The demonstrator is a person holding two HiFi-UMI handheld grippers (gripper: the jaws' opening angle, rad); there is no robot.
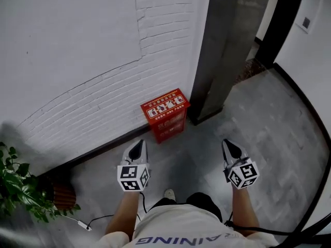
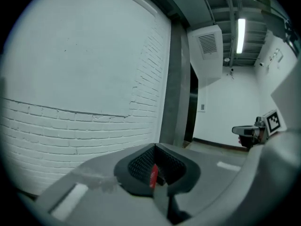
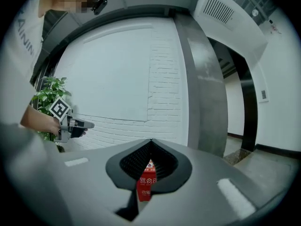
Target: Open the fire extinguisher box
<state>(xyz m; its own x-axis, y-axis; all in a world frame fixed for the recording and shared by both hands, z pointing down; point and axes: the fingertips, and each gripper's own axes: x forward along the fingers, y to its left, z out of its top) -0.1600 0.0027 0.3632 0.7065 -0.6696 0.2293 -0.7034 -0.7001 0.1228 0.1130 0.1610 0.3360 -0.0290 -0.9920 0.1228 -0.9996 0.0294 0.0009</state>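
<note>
A red fire extinguisher box (image 1: 165, 114) stands on the floor against the white brick wall, beside a grey pillar; its lid is down. My left gripper (image 1: 137, 146) hovers in front of it, a little to the left, jaws shut with nothing between them. Level with it on the right, my right gripper (image 1: 228, 146) is also shut and empty. In the left gripper view only a red sliver of the box (image 2: 153, 176) shows past the jaw tips. The right gripper view shows the box (image 3: 146, 183) straight ahead, partly hidden by the jaws, with the left gripper (image 3: 87, 125) at the left.
The grey pillar (image 1: 227, 45) rises right of the box. A potted green plant (image 1: 20, 190) stands at the lower left, with a white cable (image 1: 77, 222) on the grey floor (image 1: 279, 128). A dark doorway (image 1: 279, 19) is at the upper right.
</note>
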